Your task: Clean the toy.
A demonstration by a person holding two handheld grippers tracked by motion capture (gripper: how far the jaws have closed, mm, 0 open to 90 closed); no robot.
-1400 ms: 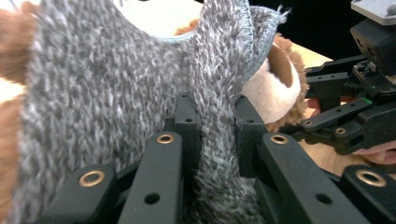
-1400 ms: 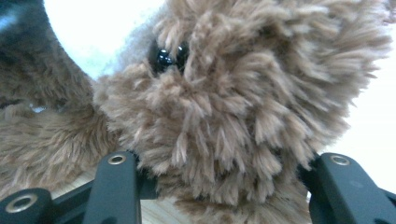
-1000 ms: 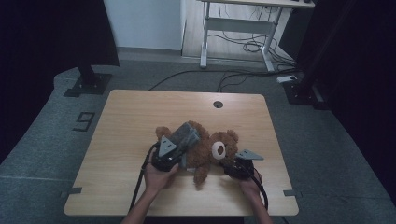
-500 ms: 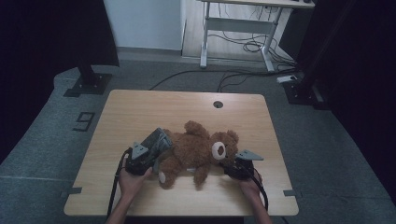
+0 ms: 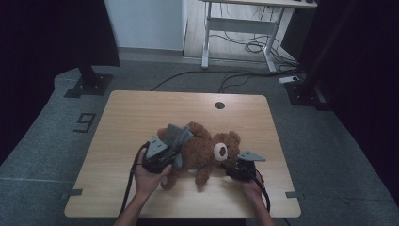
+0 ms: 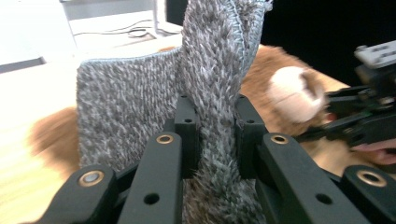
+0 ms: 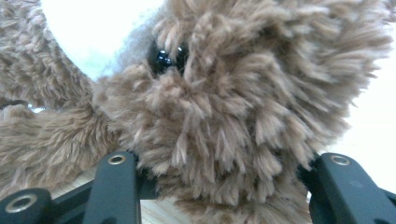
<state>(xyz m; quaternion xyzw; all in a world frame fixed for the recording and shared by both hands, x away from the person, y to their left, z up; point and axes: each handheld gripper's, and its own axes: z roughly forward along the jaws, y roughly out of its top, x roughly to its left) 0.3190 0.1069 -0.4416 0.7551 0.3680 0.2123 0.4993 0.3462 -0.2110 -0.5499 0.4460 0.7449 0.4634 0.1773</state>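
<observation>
A brown teddy bear (image 5: 203,151) lies on its back on the wooden table (image 5: 141,108), head to the right. A grey knitted garment (image 5: 175,134) is draped over its lower body. My left gripper (image 5: 171,147) is shut on a bunched fold of the garment (image 6: 126,102), lifting it above the bear; the pale muzzle (image 6: 292,91) shows past the jaws (image 6: 215,116). My right gripper (image 5: 229,163) is shut on the bear's head, with brown fur (image 7: 243,93) packed between the jaws (image 7: 224,163) and a black eye (image 7: 166,58) above them. The other hand's gripper (image 6: 369,116) shows at the right edge.
A round cable hole (image 5: 219,105) sits near the table's far edge. Beyond the table stand a white desk frame (image 5: 240,33) with cables on the floor and a black stand base (image 5: 89,84) at the left. The bear lies close to the table's near edge.
The left gripper pulled the grey garment left off the bear's torso, then came back right and up over its lower body. The right gripper and the bear's head stayed put.
</observation>
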